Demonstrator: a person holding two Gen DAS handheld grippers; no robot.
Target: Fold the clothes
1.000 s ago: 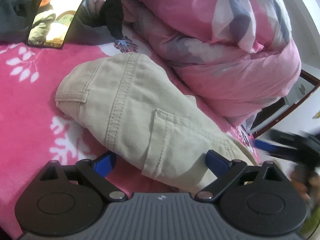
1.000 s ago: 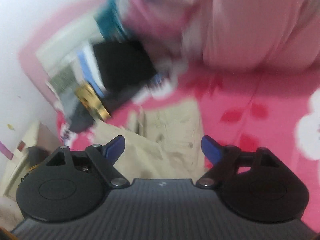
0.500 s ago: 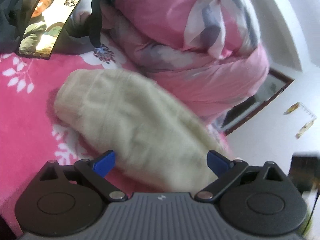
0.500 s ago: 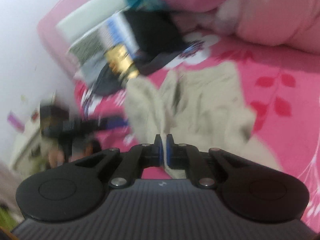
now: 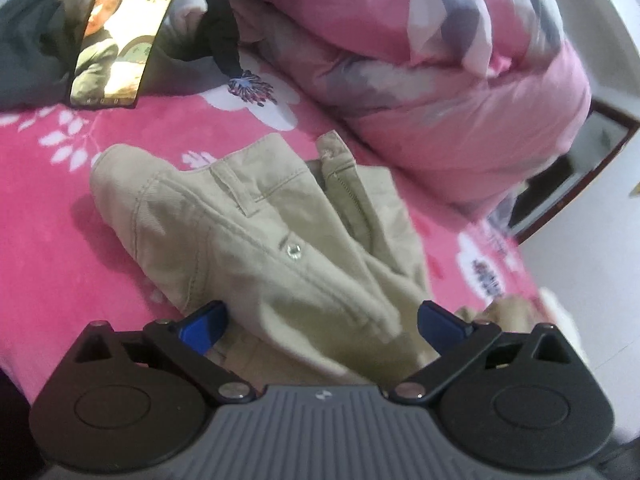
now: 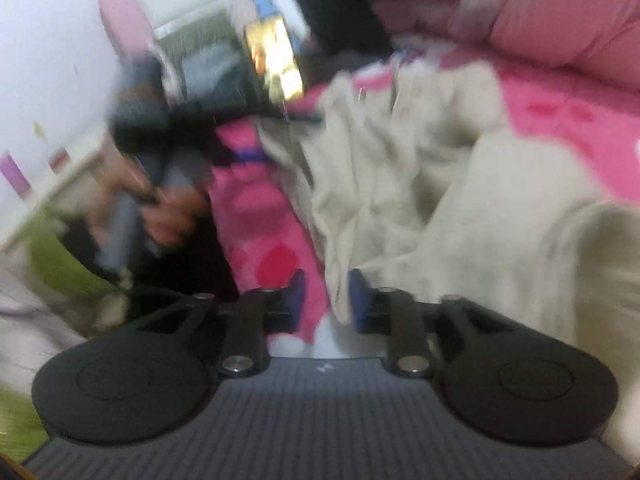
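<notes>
Meanwhile, the beige trousers (image 5: 256, 240) lay crumpled on the pink flowered blanket (image 5: 52, 216), waistband and open fly turned up, a metal button showing near the middle. The left gripper (image 5: 320, 320) hung low over the near end of the trousers with its blue fingers (image 5: 202, 322) spread wide, cloth lying between them but not pinched. Beyond the trousers, to the far right, a pink quilt (image 5: 460, 80) was heaped up; at far left a phone (image 5: 120, 36) with a lit screen leaned against dark clothing.

From the right wrist view, much blurred, the right gripper (image 6: 326, 300) had its fingers drawn in to a narrow gap, and a fold of the trousers (image 6: 420, 200) hung down into that gap; whether the pads actually pinched it I could not tell. At left, a hand (image 6: 160, 216) gripped the other tool.
</notes>
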